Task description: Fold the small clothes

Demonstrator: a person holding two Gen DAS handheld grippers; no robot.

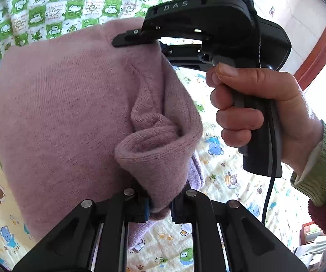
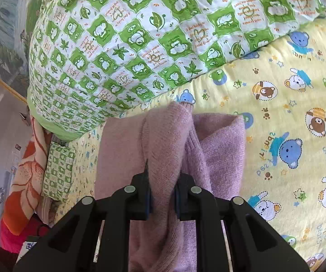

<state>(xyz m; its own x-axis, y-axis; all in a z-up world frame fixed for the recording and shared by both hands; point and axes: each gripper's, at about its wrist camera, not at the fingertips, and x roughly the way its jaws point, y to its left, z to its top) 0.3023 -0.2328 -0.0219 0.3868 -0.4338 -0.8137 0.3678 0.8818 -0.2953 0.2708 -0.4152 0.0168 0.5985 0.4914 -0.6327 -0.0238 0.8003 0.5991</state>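
Holding: pink knit garment, lifted over yellow bedsheet. Left gripper clamped on bunched edge at 6 o'clock; right gripper likewise clamped, at 1 o'clock in left view. Risk: thick knit slipping free, folding askew.

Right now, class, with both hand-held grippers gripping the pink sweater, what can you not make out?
- Left wrist view: the pink sweater hides the bed sheet beneath.
- Right wrist view: the sweater's near end is cut off behind the right hand-held gripper.
- Both views: what garment it is, bunched.
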